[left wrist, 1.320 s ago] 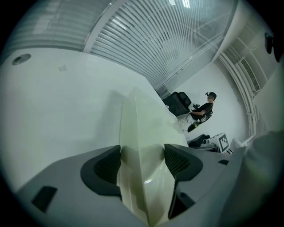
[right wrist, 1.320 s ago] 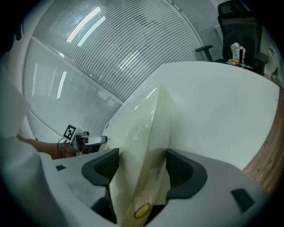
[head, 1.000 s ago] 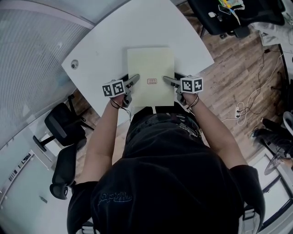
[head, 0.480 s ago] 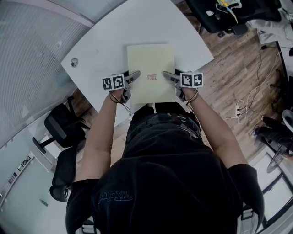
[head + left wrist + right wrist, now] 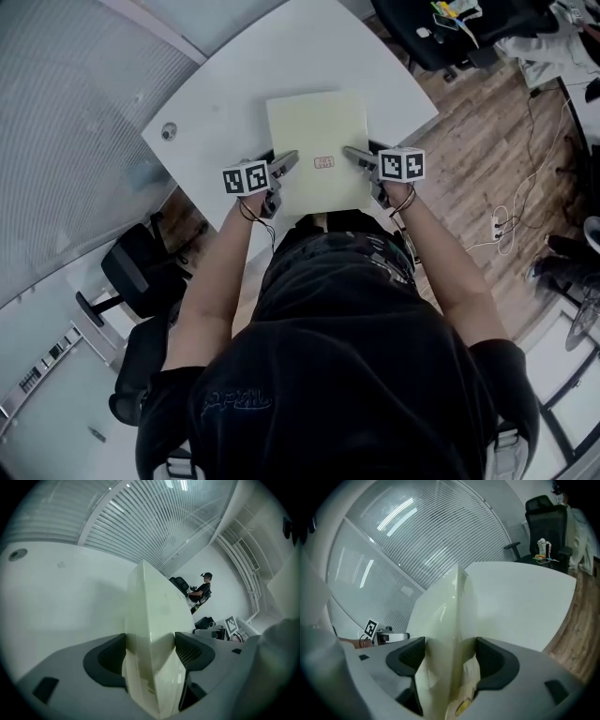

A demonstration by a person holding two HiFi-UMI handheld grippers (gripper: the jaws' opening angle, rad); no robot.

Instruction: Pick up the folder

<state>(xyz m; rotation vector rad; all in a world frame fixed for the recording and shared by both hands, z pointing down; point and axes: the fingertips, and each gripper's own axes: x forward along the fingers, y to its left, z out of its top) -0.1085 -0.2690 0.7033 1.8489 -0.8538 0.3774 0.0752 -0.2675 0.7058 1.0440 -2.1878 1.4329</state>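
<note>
Forearms reached forward; left tool point(image 5: 286, 159) and right tool point(image 5: 354, 154) angled inward, each clamped on an edge of the folder point(image 5: 317, 131).

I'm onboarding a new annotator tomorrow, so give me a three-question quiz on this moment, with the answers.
1. True or false: the left gripper is shut on the folder.
2. What sits between the fingers of the right gripper? A) a mug B) the folder's right edge C) nothing
3. Fill in: the surface under the folder is a white ____.
Key: 1 true; 2 B; 3 table.
</note>
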